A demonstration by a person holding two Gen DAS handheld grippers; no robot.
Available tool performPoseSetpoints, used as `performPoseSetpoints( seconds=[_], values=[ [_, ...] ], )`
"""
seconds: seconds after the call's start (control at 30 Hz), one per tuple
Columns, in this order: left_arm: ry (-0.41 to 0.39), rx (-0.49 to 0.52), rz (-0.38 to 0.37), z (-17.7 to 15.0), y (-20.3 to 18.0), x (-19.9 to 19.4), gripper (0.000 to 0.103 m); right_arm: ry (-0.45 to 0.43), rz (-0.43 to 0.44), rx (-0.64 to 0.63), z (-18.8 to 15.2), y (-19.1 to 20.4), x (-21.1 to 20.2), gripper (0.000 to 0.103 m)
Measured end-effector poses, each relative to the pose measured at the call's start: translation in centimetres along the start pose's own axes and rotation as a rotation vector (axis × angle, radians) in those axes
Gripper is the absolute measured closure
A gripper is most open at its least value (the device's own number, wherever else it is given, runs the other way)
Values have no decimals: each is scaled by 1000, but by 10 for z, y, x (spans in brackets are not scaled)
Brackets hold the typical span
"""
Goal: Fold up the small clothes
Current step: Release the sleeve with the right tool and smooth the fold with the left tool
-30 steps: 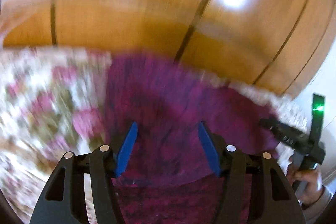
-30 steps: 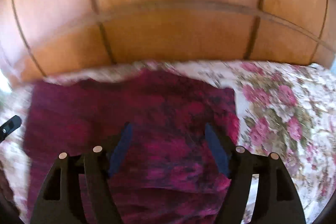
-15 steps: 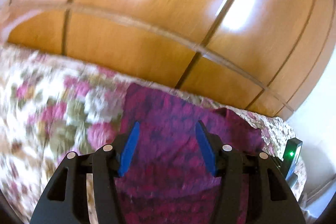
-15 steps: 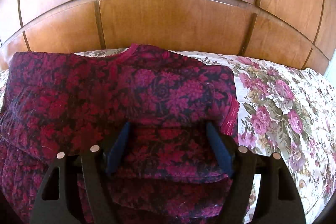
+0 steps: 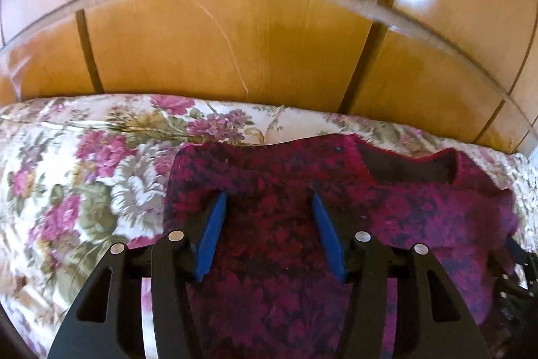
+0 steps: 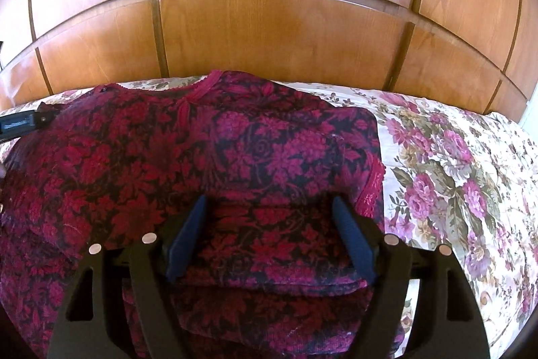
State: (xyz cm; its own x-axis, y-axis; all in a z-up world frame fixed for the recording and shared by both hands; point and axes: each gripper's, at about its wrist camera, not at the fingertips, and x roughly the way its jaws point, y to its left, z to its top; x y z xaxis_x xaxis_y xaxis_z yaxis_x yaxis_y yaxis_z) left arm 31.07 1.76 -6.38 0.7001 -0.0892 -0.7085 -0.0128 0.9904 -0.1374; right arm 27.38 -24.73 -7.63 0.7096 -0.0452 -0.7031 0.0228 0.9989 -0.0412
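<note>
We see our left black two-finger gripper with blue pads [image 5: 267,207] spread wide, nothing between its fingers, hanging over the left part of the crimson-and-black floral-patterned knit top [image 5: 302,224]. Our right black two-finger gripper with dark blue pads [image 6: 270,211] is likewise spread apart and empty, poised over the right part of the same garment [image 6: 201,164], where a folded layer lies across the lower cloth and a lace-trimmed sleeve edge shows at its right side. The top lies spread on the cream bedspread printed with pink roses [image 6: 454,174], its neckline toward the glossy panelled wooden wardrobe [image 6: 269,32] beyond the bed. We cannot tell whether either gripper touches the fabric.
</note>
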Motion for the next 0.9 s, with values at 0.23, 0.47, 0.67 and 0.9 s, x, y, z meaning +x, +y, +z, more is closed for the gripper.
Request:
performPoseSetpoints(
  seconds=[0.23, 0.47, 0.67, 0.9],
  values=[
    [-114, 29, 32, -14, 0, -81, 50, -3, 3, 0, 0, -2, 1, 27],
    [-178, 19, 33, -32, -2, -139, 37, -5, -22, -17, 0, 1, -2, 26],
    [-200, 9, 33, -46, 2, -171, 37, 19, -41, -23, 2, 2, -7, 16],
    [-188, -2, 31, -67, 9, -188, 37, 52, 17, 35, -11, -14, -36, 2]
  ],
)
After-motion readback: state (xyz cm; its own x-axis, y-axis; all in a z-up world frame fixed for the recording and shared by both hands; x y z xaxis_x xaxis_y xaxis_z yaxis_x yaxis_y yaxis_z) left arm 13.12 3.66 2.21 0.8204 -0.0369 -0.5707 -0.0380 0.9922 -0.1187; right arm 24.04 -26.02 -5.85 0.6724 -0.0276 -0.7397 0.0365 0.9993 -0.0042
